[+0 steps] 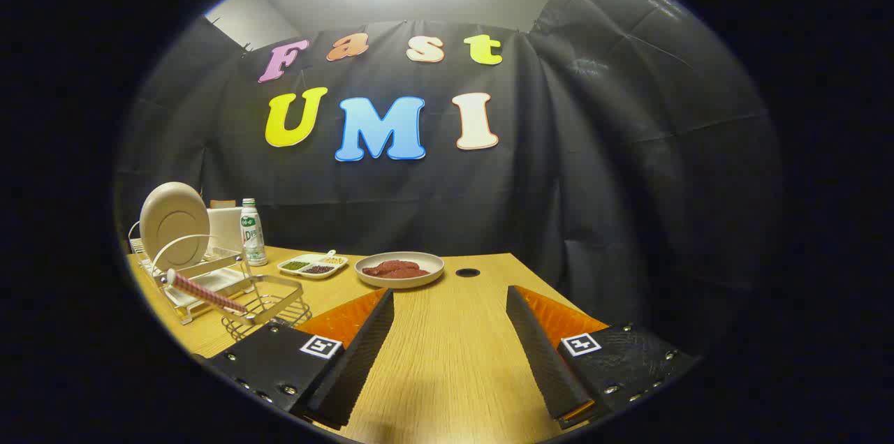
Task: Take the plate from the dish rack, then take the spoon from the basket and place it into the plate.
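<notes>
nothing is done yet: the plate [174,223] stands upright in the dish rack [202,283], and the spoon [206,292] lies across the basket [269,304] just beside the rack. the gripper [450,315] hovers right of the rack, fingers apart and empty.

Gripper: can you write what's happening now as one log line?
gripper: open, holding nothing | plate: upright in dish rack | spoon: in basket | step: plate not yet taken

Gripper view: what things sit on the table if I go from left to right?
Plate in the dish rack → bottle → little divided tray → plate of red food → dark hole in the table. The tongs hover open in front.
</notes>
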Tool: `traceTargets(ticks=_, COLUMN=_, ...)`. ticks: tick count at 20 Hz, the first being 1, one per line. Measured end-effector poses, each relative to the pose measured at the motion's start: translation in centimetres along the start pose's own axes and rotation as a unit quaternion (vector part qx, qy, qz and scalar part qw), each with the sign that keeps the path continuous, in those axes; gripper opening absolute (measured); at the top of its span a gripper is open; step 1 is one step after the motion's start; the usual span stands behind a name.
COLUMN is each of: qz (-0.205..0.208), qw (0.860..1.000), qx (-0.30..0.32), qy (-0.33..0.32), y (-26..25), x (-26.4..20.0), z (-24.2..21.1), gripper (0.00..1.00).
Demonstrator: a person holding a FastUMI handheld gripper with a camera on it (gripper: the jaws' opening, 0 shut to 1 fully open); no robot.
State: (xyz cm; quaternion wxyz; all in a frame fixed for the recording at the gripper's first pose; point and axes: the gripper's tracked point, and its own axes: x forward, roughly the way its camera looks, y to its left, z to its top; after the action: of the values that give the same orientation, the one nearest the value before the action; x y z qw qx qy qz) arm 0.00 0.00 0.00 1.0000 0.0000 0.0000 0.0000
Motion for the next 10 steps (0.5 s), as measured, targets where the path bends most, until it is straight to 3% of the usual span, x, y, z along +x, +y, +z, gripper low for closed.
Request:
traceTargets(ticks=4, qz=-0.021, qw=0.999, qx=-0.036, qy=-0.022, y=-0.1, x=1.0, z=4.5, gripper=0.99)
traceTargets(ticks=10, qz=-0.072, qw=0.995, qx=-0.057, qy=-0.025, y=-0.7, x=-4.8, z=12.0, gripper=0.98)
